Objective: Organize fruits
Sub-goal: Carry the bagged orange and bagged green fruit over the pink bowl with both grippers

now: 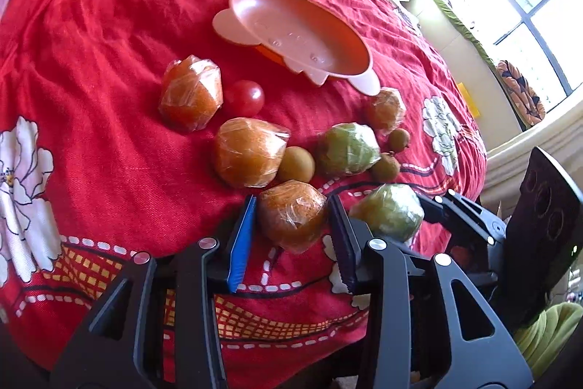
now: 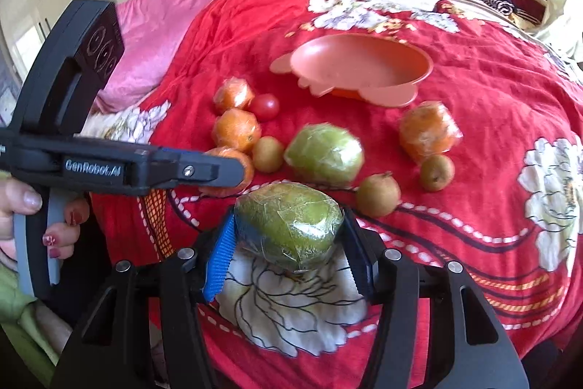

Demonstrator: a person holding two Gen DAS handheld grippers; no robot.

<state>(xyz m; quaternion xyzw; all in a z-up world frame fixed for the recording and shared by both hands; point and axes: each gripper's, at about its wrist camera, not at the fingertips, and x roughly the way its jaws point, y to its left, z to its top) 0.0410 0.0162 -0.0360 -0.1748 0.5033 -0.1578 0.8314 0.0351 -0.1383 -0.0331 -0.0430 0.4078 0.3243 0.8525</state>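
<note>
Fruits sit wrapped on the red blanket (image 1: pixel 109 61), where the left gripper (image 1: pixel 291 225) hugs an orange fruit (image 1: pixel 291 216) on both sides and the right gripper (image 2: pixel 288 236) is clamped on a green fruit (image 2: pixel 288 223), so lift both slowly toward the far pink bowl (image 2: pixel 364 68).

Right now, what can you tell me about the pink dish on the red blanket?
The pink dish is a shallow oval of smooth, shiny plastic with a wavy, petal-like rim and a darker orange underside. A few raised bumps dot its floor. It holds no fruit. It rests slightly tilted on the red flowered blanket, beyond the wrapped fruits. Nothing but the blanket touches it; neither hand-held gripper is near it.
</note>
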